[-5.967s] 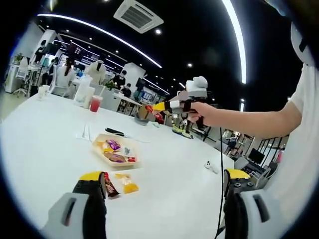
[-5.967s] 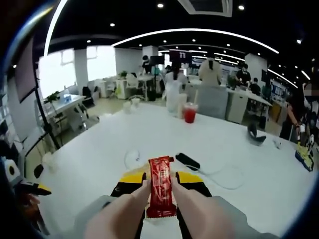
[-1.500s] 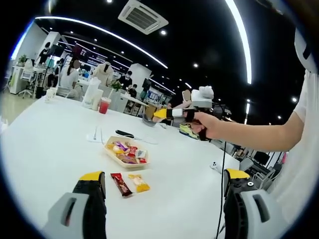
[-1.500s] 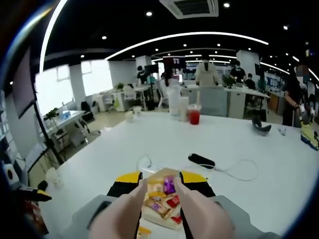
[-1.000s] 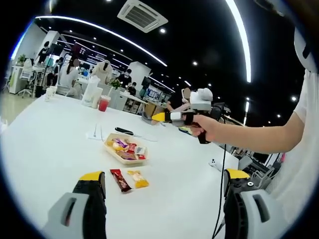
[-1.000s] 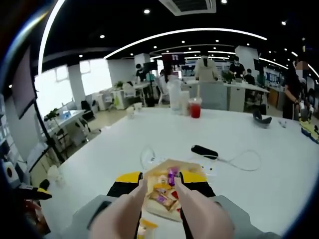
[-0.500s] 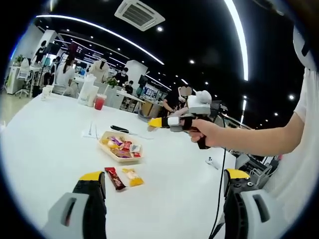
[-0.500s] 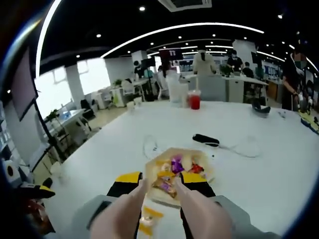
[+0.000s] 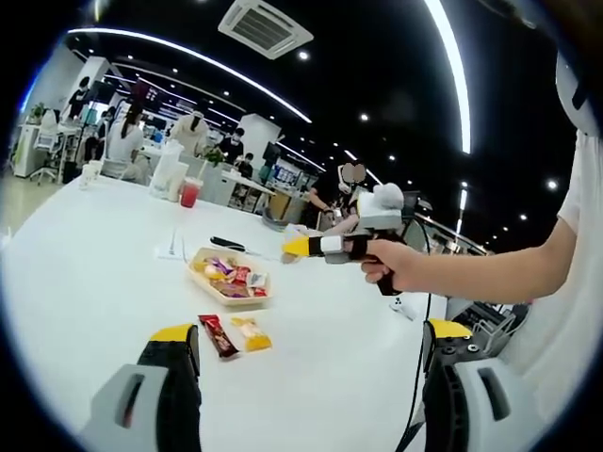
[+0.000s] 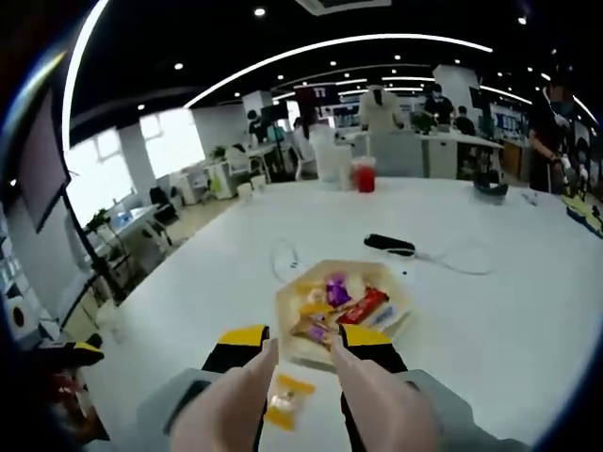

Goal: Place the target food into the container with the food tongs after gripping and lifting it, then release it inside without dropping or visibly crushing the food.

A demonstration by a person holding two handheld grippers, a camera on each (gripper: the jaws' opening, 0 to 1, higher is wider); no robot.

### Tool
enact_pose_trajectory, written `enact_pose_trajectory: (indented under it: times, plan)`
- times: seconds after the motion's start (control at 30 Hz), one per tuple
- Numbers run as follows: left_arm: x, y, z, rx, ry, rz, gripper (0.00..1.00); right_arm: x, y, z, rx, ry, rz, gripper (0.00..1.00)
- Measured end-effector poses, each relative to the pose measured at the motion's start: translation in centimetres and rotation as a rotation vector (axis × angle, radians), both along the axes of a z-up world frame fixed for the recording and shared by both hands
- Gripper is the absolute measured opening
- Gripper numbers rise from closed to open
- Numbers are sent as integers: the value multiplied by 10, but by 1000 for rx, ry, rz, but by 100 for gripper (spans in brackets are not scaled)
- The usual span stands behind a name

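Note:
A shallow tan container [image 10: 400, 325] holds several wrapped snacks, a red bar [image 10: 363, 306] among them. My right gripper [image 10: 301, 344] carries pale food tongs [image 10: 247, 395]; the tongs stand apart with nothing between them, just short of the container's near rim. A yellow snack [image 10: 283, 391] lies on the table between the tong arms. In the left gripper view, a hand holds the right gripper [image 9: 325, 247] above and to the right of the container [image 9: 222, 294]. A dark red bar [image 9: 217, 336] and the yellow snack [image 9: 250, 332] lie in front of it. My left gripper [image 9: 311, 334] is wide open above the table.
The white table [image 10: 188, 282] is large. A black device [image 10: 389, 244] with a white cable lies behind the container, and a red drink cup [image 10: 364, 174] stands farther back. The person's arm [image 9: 490, 273] reaches in from the right. People and desks fill the background.
Six seconds ago the tongs held a red bar; now they are empty and a red bar lies in the container. Over the last second the right gripper has drawn back from the container.

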State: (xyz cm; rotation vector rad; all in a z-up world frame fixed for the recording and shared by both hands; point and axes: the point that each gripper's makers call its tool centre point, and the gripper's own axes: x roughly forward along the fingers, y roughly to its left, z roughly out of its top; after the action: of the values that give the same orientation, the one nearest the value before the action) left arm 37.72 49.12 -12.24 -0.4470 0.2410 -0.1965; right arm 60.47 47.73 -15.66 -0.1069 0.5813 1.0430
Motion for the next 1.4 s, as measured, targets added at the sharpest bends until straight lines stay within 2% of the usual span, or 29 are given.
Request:
enact_pose_trajectory:
  times: [0.43, 0.83, 1.13, 1.4]
  plan:
    - [-5, 1, -4, -7, 0, 2, 99, -7, 2, -10, -24, 1, 12, 29]
    - [-13, 6, -8, -14, 5, 17, 99, -21, 4, -29, -56, 17, 25, 29]
    - [-17, 10, -11, -12, 12, 23, 99, -27, 2, -33, -68, 14, 4, 28]
    - [-21, 15, -16, -18, 21, 33, 99, -34, 4, -54, -79, 35, -30, 28]
